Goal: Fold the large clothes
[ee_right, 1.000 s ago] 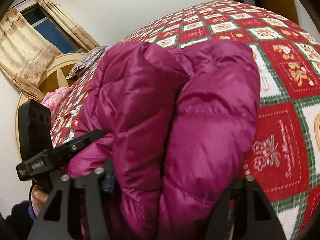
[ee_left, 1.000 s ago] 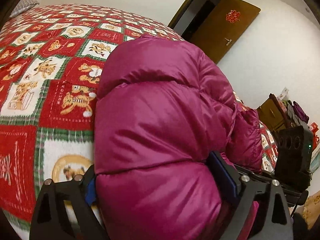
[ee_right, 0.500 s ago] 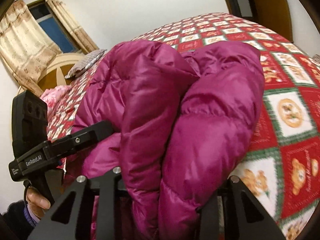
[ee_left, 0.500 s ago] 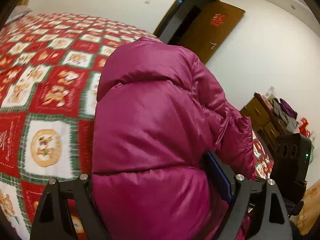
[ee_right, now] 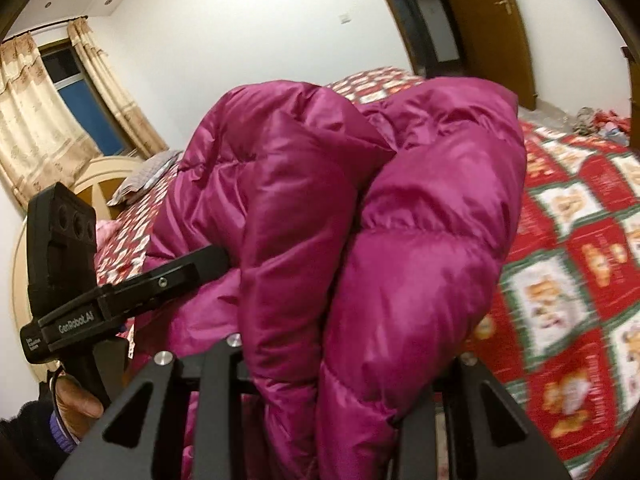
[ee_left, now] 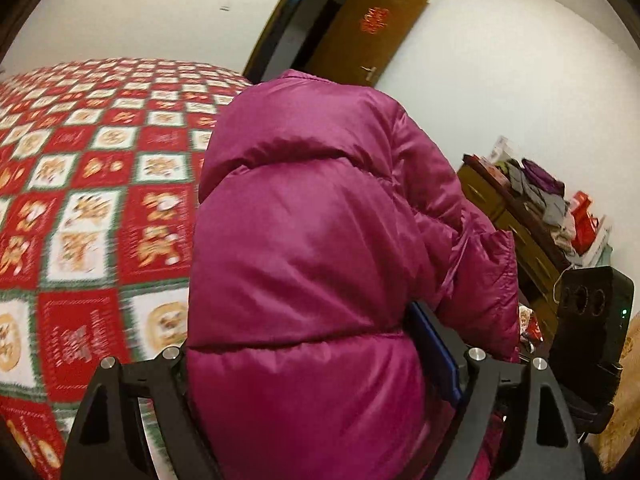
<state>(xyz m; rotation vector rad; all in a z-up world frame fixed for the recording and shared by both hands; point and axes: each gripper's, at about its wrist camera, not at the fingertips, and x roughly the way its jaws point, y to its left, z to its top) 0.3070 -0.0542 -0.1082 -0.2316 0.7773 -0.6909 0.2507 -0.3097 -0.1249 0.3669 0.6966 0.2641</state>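
Change: over the last second we have lifted the jacket higher; the quilt has dropped away below and the door now fills more of the view.
Left gripper: clamped on one puffy end of the jacket.
Right gripper: clamped on a doubled bunch of the jacket.
Jacket: bundled between our grippers, held above the quilt, apparently clear of it.
Meaning: we judge the fold made, and the bundle is in carry; next we set it down flat.
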